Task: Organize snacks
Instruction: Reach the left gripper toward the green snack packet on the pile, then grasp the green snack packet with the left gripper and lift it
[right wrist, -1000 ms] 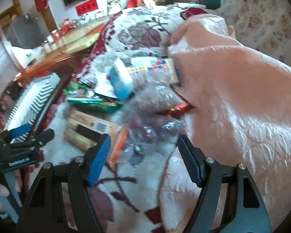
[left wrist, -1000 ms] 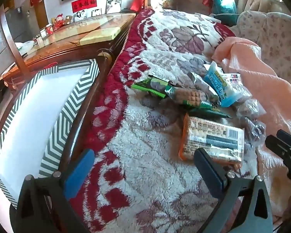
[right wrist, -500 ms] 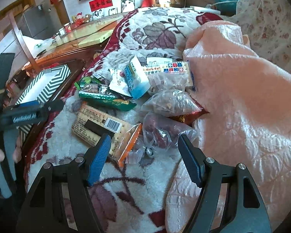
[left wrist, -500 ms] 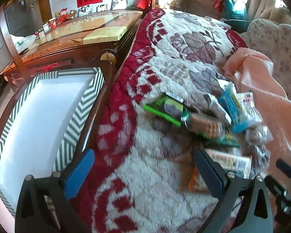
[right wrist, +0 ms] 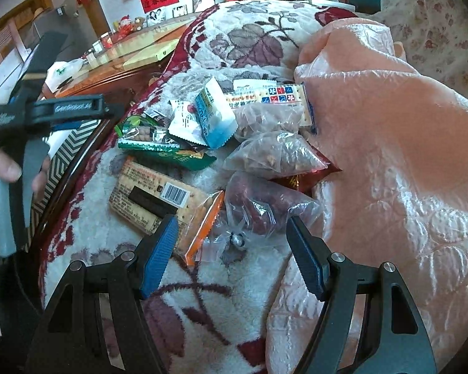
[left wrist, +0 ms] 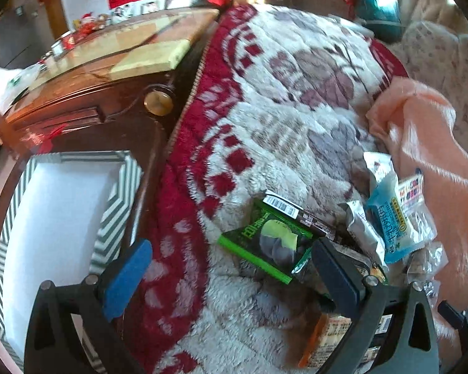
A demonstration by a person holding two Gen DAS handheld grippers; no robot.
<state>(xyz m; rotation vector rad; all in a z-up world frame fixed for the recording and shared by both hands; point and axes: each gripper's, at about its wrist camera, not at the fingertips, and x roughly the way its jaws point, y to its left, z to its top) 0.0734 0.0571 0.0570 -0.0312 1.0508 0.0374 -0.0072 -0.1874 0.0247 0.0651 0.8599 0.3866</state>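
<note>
Jaws of both grippers stand wide apart w/ nothing between them.

Left wrist view: my left gripper (left wrist: 231, 280) has swung in closer over the last sec. The green snack pack (left wrist: 266, 244) now sits right by my right-hand pad, where a sec ago the orange-edged cracker pack (left wrist: 330, 346) lay ahead of the pads. That cracker pack is now mostly hidden under my frame. Green pack is flat, glossy, w/ a bright green edge, lying on the fuzzy red-and-white blanket (left wrist: 265, 124). To its right: a silver sachet (left wrist: 363, 233) and a blue-white pouch (left wrist: 388, 218). The chevron-rimmed box (left wrist: 115, 205), white inside, sits off the blanket to my left, near; probably where the snacks go. So I judge the green pack is first pick; no grasp yet.

Right wrist view: my right gripper (right wrist: 231, 255) has barely shifted, hovering low over the clear knotted bag (right wrist: 259, 205) and the cracker pack's torn orange end. The pile looks sharper than a sec ago. Left gripper shows at far left, held in a hand (right wrist: 0, 187).
</note>
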